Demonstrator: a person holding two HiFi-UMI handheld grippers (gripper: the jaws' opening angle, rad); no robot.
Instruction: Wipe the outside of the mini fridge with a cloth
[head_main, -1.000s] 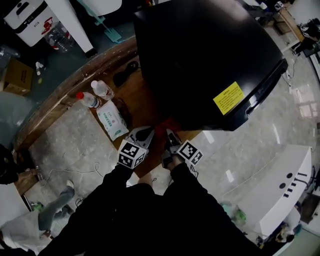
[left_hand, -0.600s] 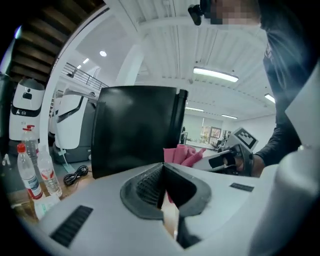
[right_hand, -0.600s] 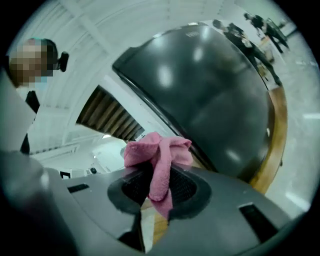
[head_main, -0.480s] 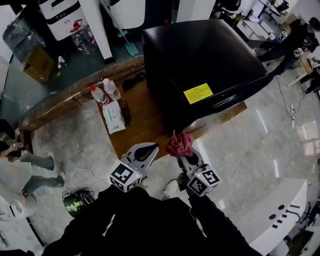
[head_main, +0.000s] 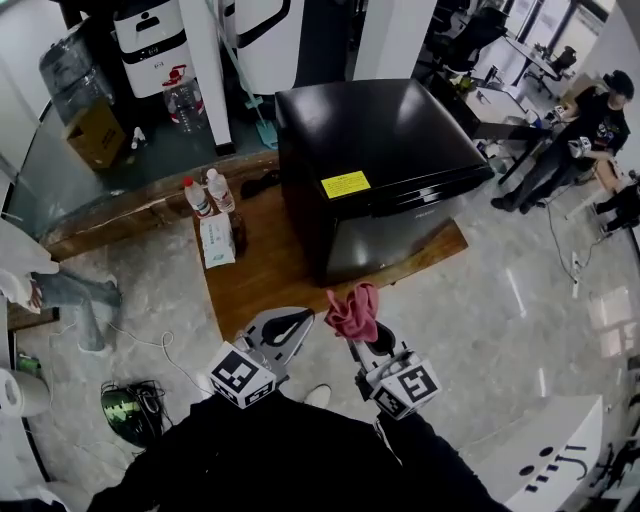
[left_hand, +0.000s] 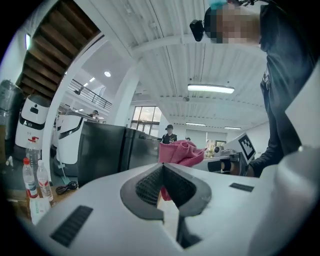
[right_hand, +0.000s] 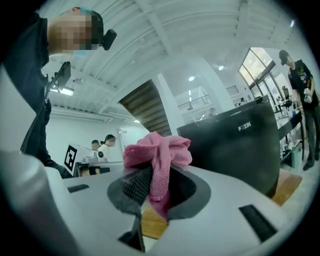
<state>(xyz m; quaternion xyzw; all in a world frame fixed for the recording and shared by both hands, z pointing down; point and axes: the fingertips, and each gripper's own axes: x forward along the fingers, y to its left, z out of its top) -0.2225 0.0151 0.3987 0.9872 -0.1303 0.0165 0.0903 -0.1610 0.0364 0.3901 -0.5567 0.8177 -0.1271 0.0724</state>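
Mini fridge (head_main: 390, 150): one, black, glossy, boxy, with a flat top and a yellow label (head_main: 345, 184) at the front edge of the top; the print on the label is too small to read. It stands upright on the far end of a low wooden worktop (head_main: 262, 285), door face toward the person. Cloth (head_main: 353, 310): one, pink, bunched into a loose wad, held in the air in front of the fridge and clear of it, not touching. Right tongs (head_main: 362, 328): clamped on the cloth, a fold pinched between the ribbed pads and the rest puffed out above the tips. Left tongs (head_main: 287, 325): pads together, nothing between them; they hang beside the right pair over the near edge of the worktop. Count on the worktop left of the fridge: two clear bottles, one red-capped (head_main: 196, 197) and one white-capped (head_main: 218, 188), standing side by side, and one flat white-and-green pack (head_main: 216, 241) lying just in front of them. A dark cable lies by the fridge's back left corner, its ends hard to trace. The fridge's rear, far side and base cannot be seen from the head view, and the right gripper view shows only part of a white brand name on the door.
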